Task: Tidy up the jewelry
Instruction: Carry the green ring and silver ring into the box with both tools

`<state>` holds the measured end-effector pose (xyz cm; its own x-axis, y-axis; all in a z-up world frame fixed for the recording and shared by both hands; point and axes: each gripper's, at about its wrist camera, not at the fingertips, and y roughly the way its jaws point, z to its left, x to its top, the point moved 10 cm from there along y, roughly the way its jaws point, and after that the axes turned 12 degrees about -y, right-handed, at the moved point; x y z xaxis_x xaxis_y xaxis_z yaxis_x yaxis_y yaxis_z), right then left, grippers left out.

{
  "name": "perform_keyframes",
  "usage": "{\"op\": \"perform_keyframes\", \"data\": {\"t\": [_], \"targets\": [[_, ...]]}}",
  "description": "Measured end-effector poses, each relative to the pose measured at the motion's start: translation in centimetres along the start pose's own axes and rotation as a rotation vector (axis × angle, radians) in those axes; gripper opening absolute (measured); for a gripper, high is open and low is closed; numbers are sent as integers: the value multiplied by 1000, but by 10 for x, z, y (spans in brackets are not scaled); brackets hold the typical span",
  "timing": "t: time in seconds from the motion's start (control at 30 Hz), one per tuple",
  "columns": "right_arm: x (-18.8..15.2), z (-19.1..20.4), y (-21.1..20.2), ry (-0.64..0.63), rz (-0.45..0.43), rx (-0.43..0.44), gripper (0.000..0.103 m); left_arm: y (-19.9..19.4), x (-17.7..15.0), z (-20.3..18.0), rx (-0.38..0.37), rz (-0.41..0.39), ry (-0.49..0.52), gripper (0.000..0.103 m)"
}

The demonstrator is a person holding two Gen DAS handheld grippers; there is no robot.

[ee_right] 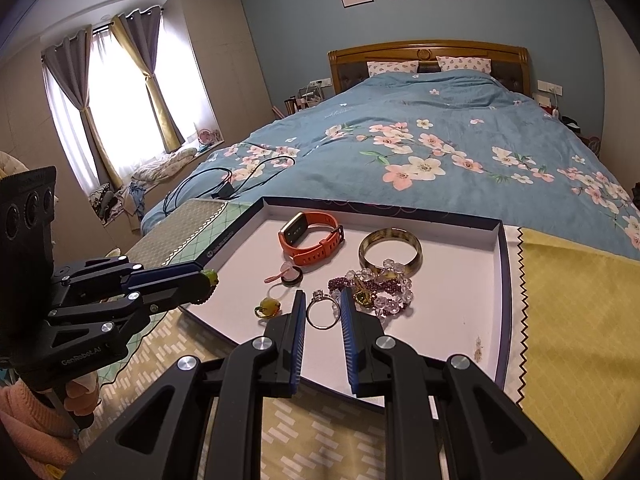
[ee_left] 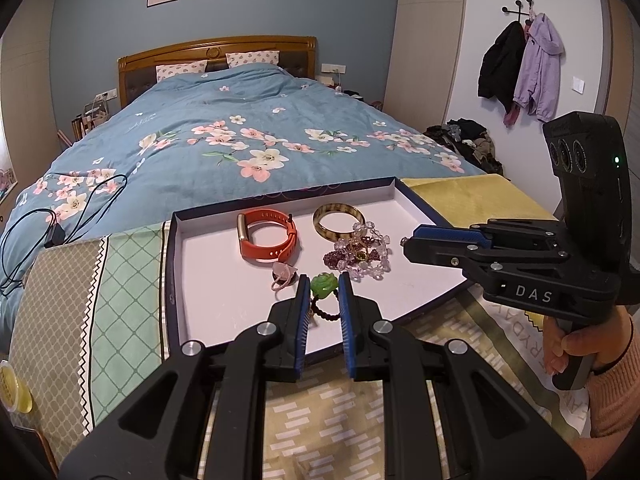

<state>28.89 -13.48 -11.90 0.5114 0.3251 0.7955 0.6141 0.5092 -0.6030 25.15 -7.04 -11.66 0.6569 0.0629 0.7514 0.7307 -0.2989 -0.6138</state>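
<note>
Presently: left hand-held gripper (ee_left: 324, 286) pinching green flower bracelet (ee_left: 323, 285) over tray (ee_left: 208, 280); right hand-held gripper (ee_right: 323, 303) spread around silver ring (ee_right: 323, 312) lying on tray beside bead tangle (ee_right: 380, 284). Advice: close gently, centred, lift straight.
</note>
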Motion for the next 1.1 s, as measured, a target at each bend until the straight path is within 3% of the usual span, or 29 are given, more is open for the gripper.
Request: {"op": "perform_keyframes", "data": {"t": [1.1], "targets": [[-5, -10, 20, 26, 40, -4, 16, 26, 1, 8, 25, 28, -23, 15]]}}
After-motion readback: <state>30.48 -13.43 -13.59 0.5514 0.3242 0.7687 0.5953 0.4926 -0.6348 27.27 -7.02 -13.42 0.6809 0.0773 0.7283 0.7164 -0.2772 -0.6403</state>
